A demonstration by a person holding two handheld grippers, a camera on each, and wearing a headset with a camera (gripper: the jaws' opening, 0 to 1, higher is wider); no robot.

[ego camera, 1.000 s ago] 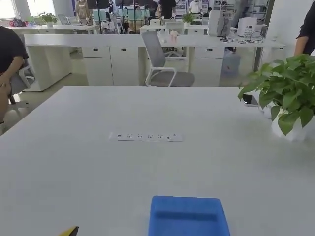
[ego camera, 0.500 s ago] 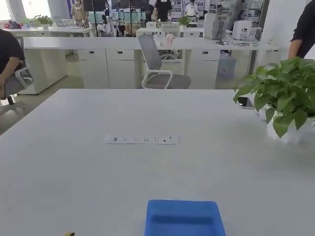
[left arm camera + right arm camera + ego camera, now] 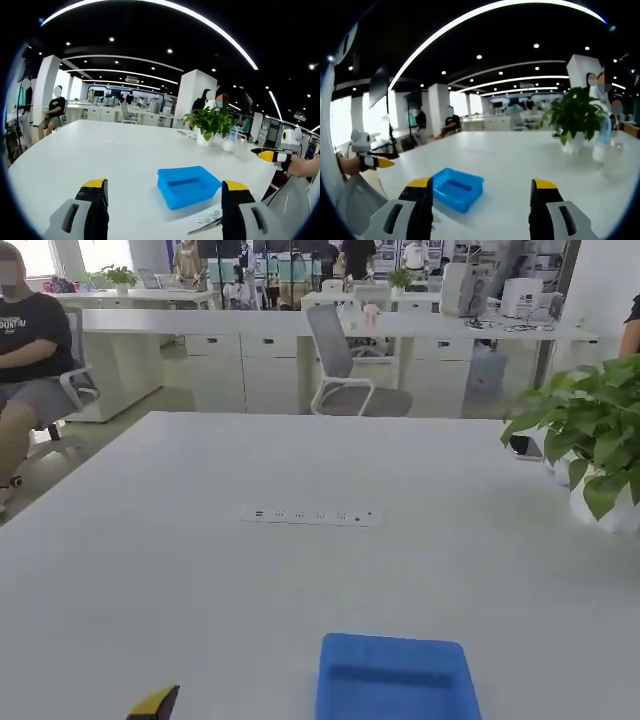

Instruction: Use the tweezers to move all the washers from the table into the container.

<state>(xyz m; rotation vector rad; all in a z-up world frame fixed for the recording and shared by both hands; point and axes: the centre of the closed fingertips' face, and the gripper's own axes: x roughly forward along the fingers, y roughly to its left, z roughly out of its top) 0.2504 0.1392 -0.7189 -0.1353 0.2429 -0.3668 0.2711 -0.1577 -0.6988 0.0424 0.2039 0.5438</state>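
Several washers (image 3: 210, 216) lie loose on the white table (image 3: 100, 155), in a small cluster just off the corner of the blue container (image 3: 187, 185) nearest the left gripper. The tweezers (image 3: 204, 228) lie flat on the table right by that cluster; we cannot tell whether they touch it.

The container is a shallow rectangular tray, mouth up, standing near the table's front edge. Its inside shows plain blue floor and walls.

We note the left gripper (image 3: 164, 185) held low over the table short of the container, jaws spread wide apart. The right gripper (image 3: 482, 183) is likewise spread wide, looking at the container from the other side, with the container to the left of its jaws. Each gripper sits at the edge of the other's view, held off past the table's side.

Open room: broad bare tabletop runs left of the container and beyond it. In the head view a white power strip (image 3: 312, 517) sits mid-table, well apart from the container. A leafy plant (image 3: 590, 430) in a white pot stands near the right edge.

Past the far edge we see an office chair (image 3: 350, 370), rows of white desks, and a seated person (image 3: 30, 350) to the left.
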